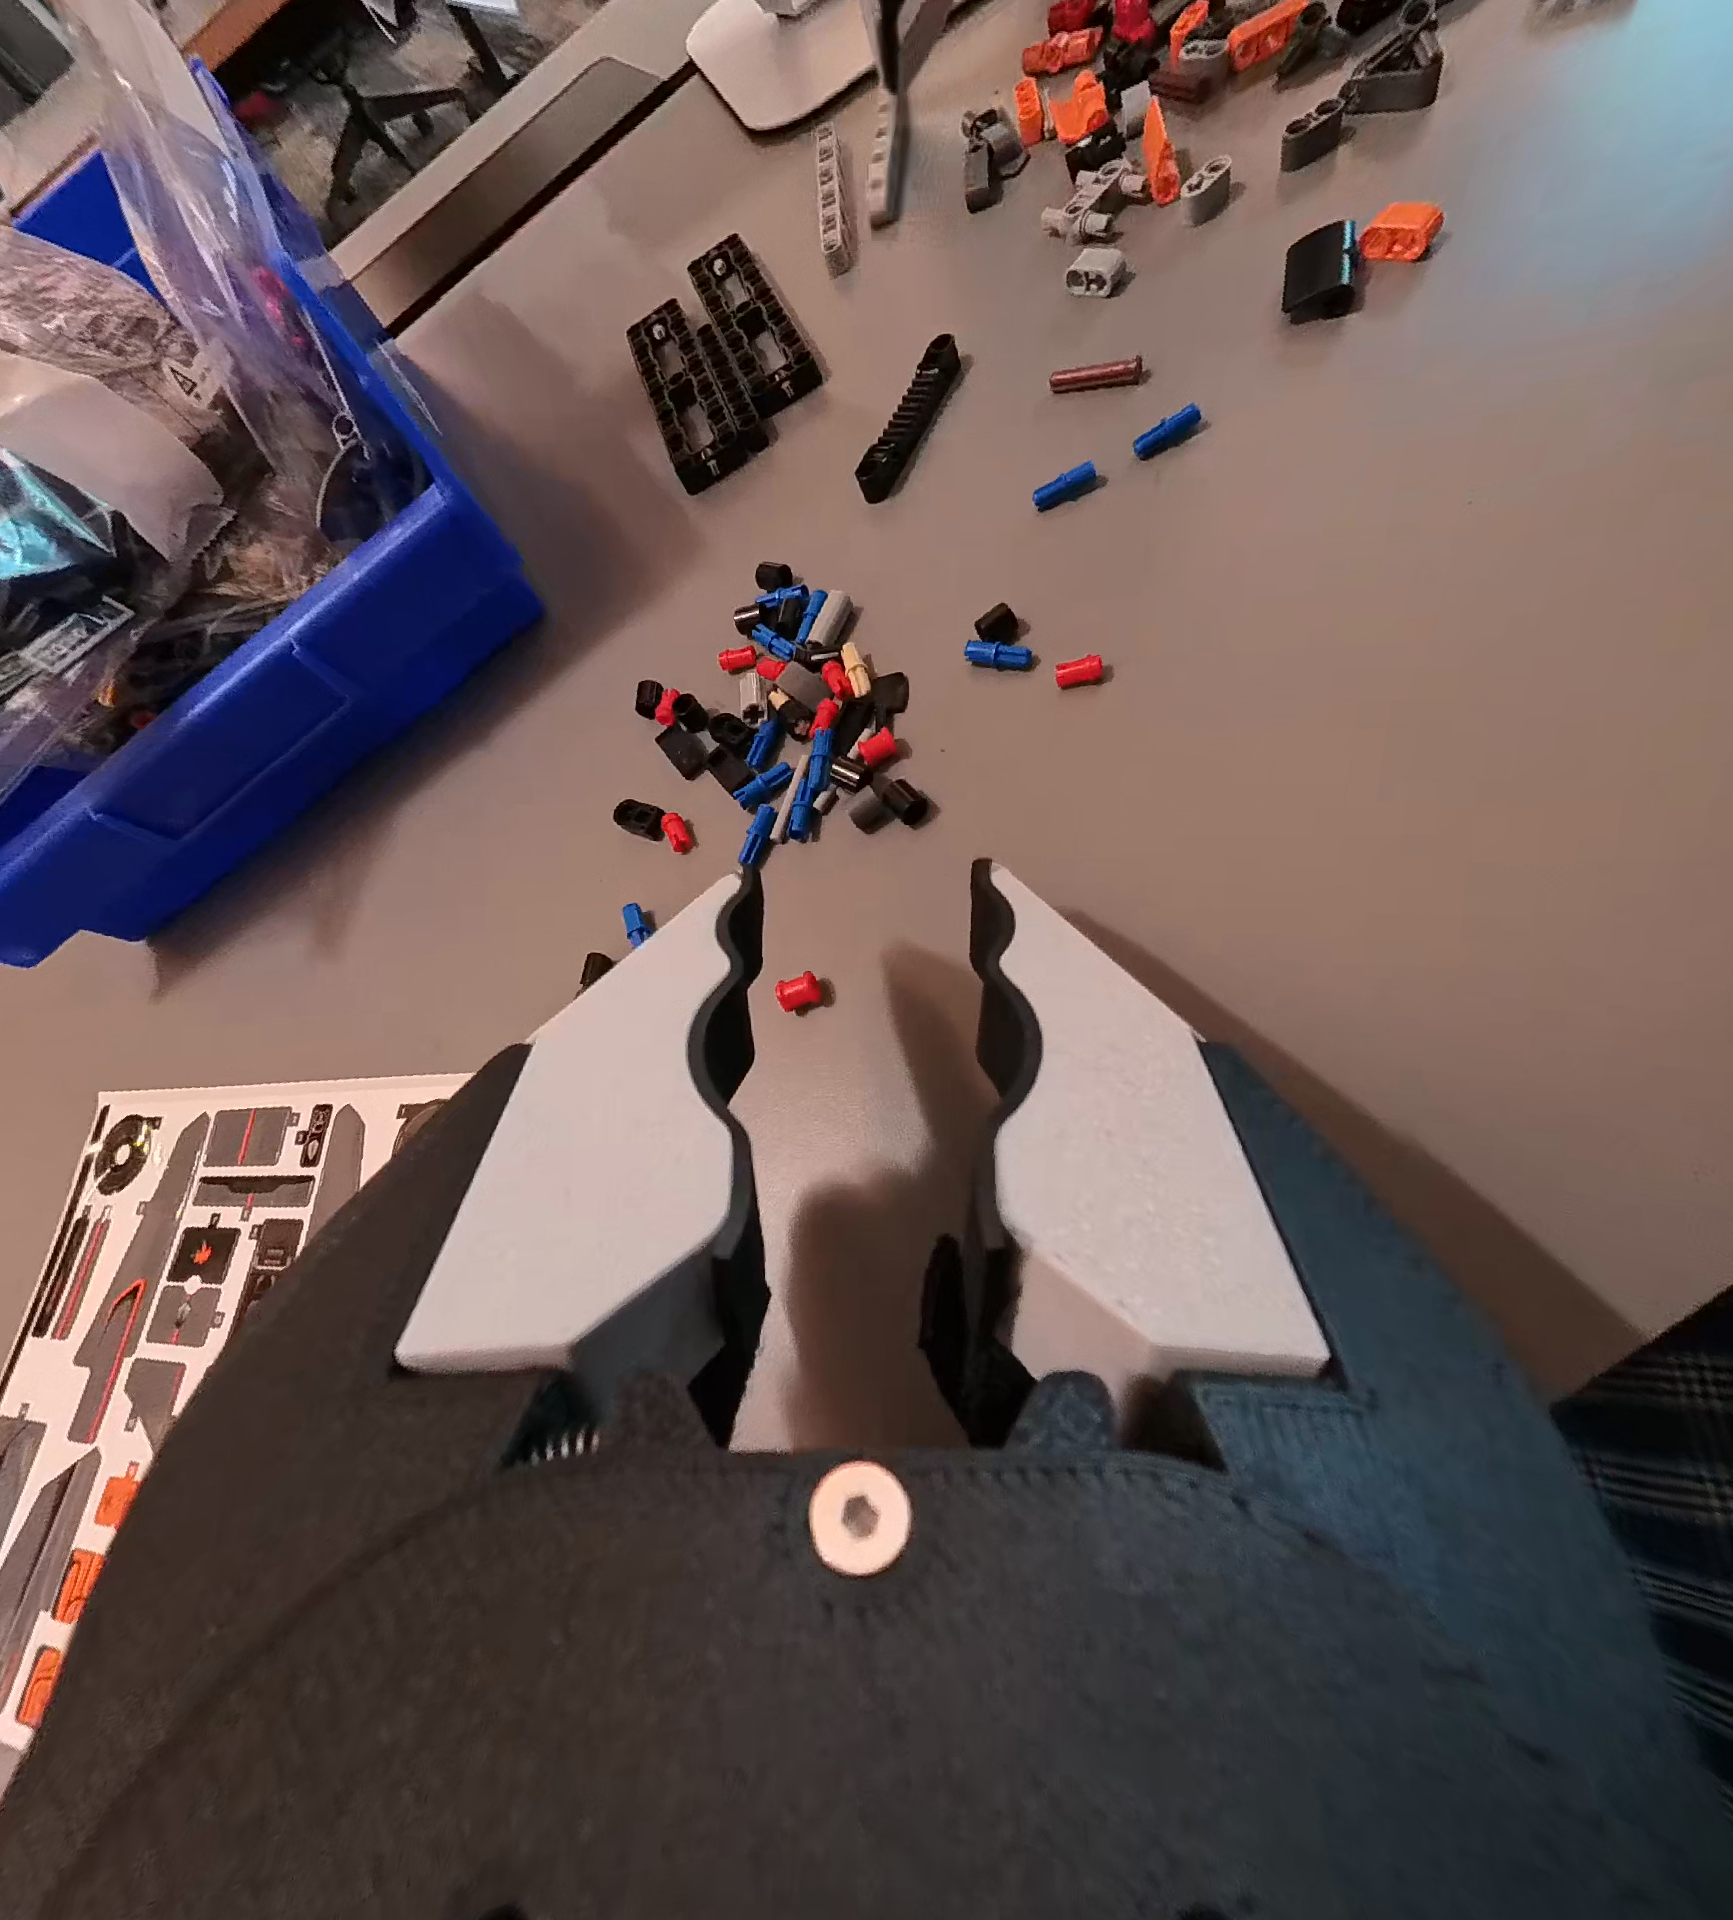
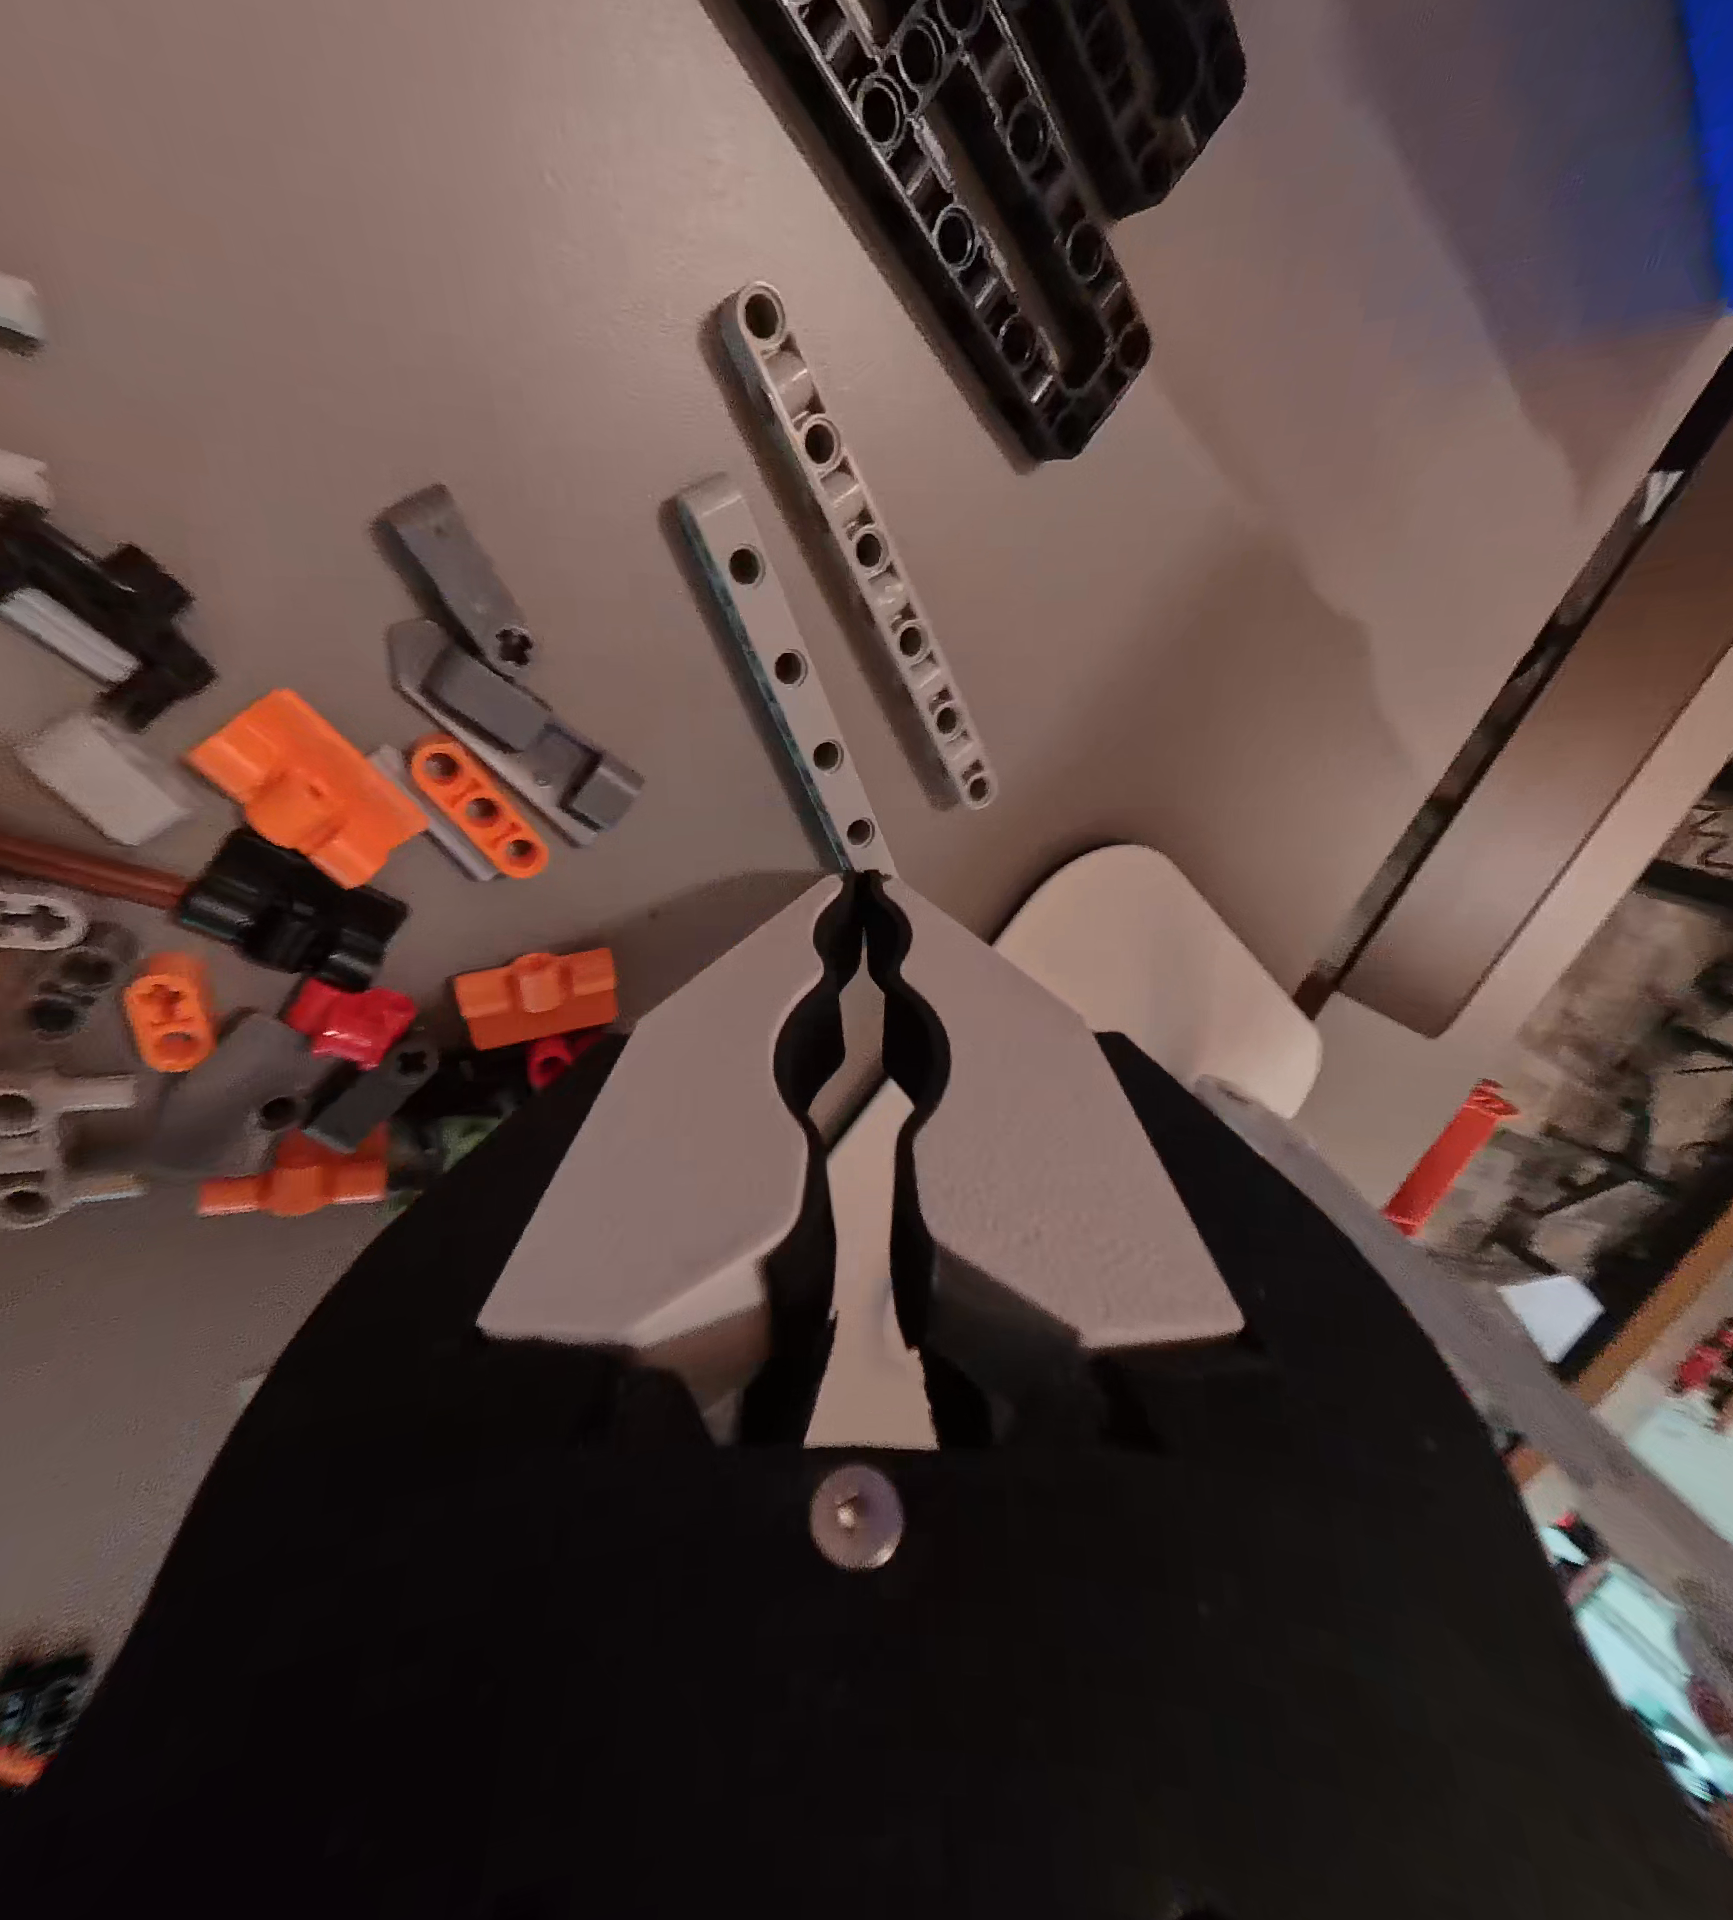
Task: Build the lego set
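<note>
Left gripper (image 1: 867,894) gapes over a red pin (image 1: 802,992) beside a sticker sheet (image 1: 145,1299) and blue bin (image 1: 249,727); right gripper (image 2: 864,883) pinches a grey beam (image 2: 789,675).

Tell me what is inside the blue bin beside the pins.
The blue bin holds crumpled clear plastic bags, some with dark parts showing through them. The bags cover whatever lies at the bottom, so that cannot be seen.

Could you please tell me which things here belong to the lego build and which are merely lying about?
Belonging to the build:
- grey beam, gripped by the right hand-held gripper
- pile of small pins
- black frames
- sticker sheet
- open left hand-held gripper

Lying about:
- blue bin of plastic bags
- white stand base
</note>
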Motion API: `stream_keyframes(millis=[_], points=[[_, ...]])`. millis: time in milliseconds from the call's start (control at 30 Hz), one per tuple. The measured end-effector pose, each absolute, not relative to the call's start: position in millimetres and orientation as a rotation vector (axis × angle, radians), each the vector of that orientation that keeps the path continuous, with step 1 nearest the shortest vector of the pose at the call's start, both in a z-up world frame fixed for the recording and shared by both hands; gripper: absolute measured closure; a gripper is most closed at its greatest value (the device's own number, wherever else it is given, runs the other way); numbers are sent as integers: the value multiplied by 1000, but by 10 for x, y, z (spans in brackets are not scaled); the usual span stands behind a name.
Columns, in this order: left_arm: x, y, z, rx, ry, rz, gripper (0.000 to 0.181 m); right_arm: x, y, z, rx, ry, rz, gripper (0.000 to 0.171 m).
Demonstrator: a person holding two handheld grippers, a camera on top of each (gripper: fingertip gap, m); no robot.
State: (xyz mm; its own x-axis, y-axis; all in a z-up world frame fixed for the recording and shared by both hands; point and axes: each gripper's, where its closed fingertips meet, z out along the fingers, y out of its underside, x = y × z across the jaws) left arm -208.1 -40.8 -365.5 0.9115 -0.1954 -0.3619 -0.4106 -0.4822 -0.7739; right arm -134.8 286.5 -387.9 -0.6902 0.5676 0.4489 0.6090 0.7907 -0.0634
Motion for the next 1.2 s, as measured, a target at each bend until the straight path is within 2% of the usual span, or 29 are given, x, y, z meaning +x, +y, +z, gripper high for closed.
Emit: stream_keyframes(millis=[433, 567, 633, 767, 833, 1200], points=[[-2082, -404, -3677, -2097, 440, 284, 143, -1355, 2817, -3660, -932, -2530, -74, 171], [-2092, -405, -3669, -2094, 433, 277, 143, -1029, 2647, -3471, -1201, -2529, 82, 154], [-2092, -404, -3669, -2095, 431, 273, 143, -801, 2545, -3439, -1331, -2524, 153, 151], [-2086, -406, -3672, -2094, 438, 278, 143, -384, 2428, -3558, -1426, -2546, 172, 147], [-2084, -406, -3676, -2094, 443, 286, 143, -300, 2410, -3629, -1395, -2546, 153, 151], [-2078, -401, -3727, -2114, 472, 329, 143, -347, 2462, -3932, -1410, -2542, 202, 147]])
